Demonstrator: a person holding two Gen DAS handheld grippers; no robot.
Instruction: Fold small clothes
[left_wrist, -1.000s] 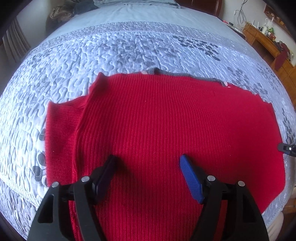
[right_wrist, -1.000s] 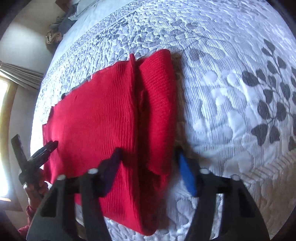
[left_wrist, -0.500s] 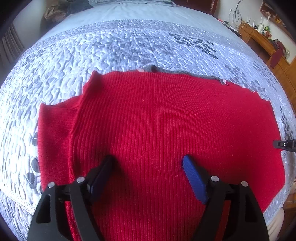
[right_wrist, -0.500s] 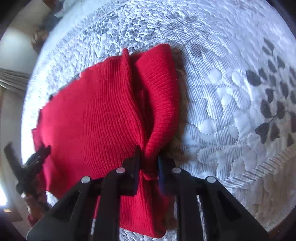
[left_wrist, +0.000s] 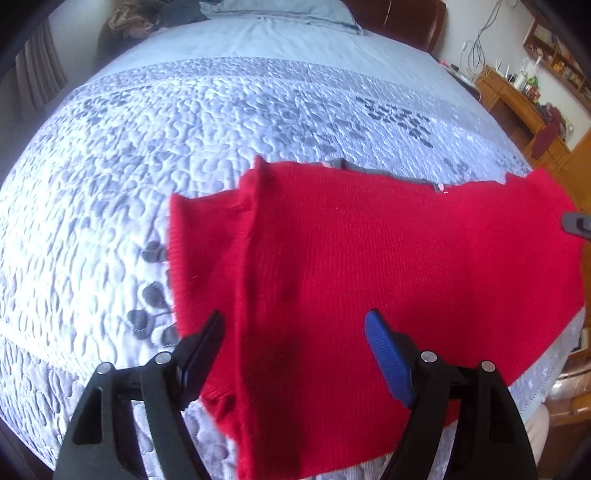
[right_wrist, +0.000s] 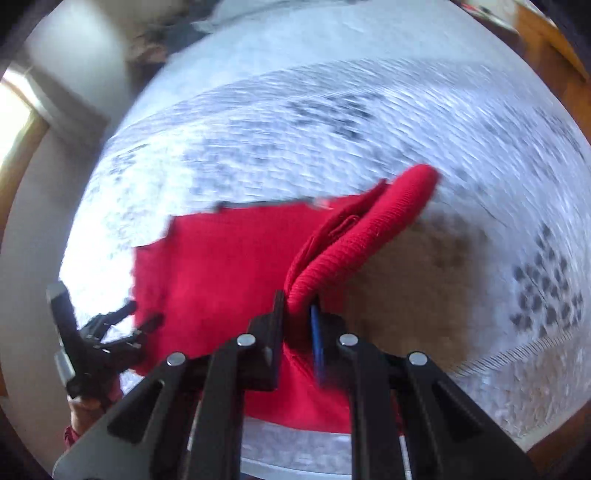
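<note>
Black twin-finger grippers, one blue pad each

The left gripper (left_wrist: 293, 356) shows matte black plastic arms with triangular cut-outs, round silver screw heads at the joints, a ribbed bright-blue pad on one finger and a darker pad on the other; the right gripper (right_wrist: 297, 325) is the same build, black linkages, four silver screws in a row, a thin blue pad edge on one finger. Down at the lower left of the right wrist view, a red sleeve (right_wrist: 72, 437) cuff peeks in.
</note>
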